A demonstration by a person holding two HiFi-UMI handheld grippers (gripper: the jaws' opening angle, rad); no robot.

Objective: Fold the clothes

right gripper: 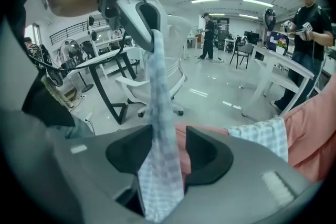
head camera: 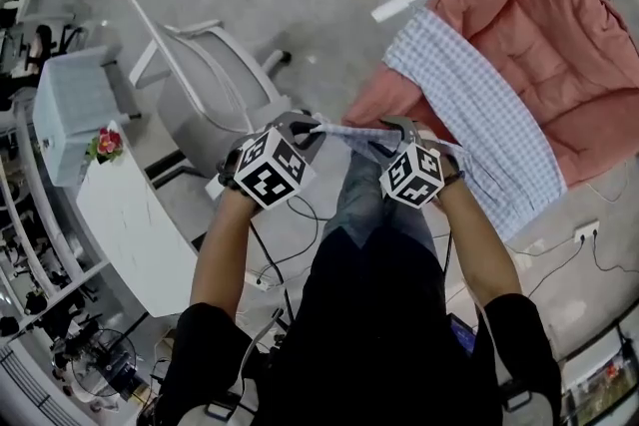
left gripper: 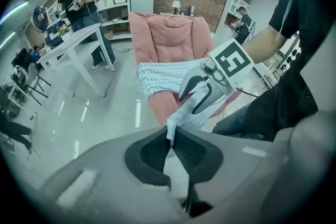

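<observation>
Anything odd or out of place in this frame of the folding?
Only the left gripper pinches the checked cloth. The right gripper has its jaws apart, the cloth running loose between them, so that end looks unheld. The rest lies across the pink quilt.

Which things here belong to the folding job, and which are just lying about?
Job:
checked cloth
left gripper, shut on it
right gripper, open, cloth between its jaws

Lying about:
pink quilt under the cloth
white chair
flowers
</observation>
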